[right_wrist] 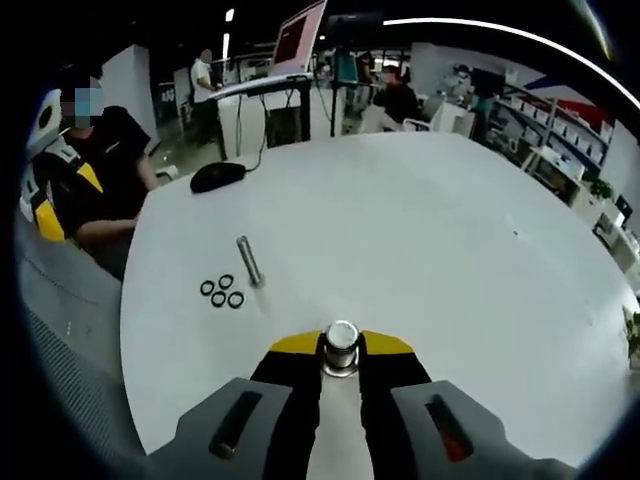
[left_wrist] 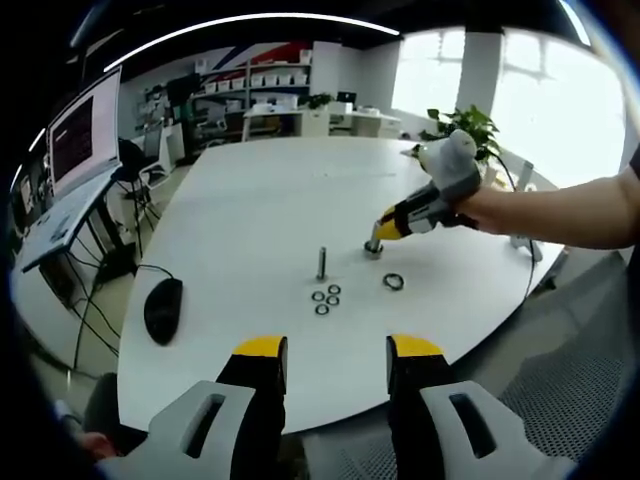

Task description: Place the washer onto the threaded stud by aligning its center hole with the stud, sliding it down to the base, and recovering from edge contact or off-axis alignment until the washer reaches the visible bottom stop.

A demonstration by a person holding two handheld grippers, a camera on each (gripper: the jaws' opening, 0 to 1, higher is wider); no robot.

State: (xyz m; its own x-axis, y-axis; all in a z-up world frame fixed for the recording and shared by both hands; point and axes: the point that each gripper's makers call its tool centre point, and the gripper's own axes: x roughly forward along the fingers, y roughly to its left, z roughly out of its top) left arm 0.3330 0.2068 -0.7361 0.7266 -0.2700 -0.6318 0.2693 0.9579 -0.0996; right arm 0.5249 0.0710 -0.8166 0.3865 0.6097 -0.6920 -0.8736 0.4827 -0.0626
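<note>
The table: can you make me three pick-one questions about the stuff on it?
1. Where are the small rings?
A. beside the stud
B. on the floor
C. on a chair

2. What colour is the mouse?
A. white
B. black
C. red

3. How is the left gripper?
A. shut on a ring
B. shut tight with nothing in it
C. open

Answers:
1 A, the rings lie in a little bunch by the foot of the upright stud.
2 B, the mouse is a dark shape on the white table.
3 C, its two jaws stand wide apart with nothing between them.
</note>
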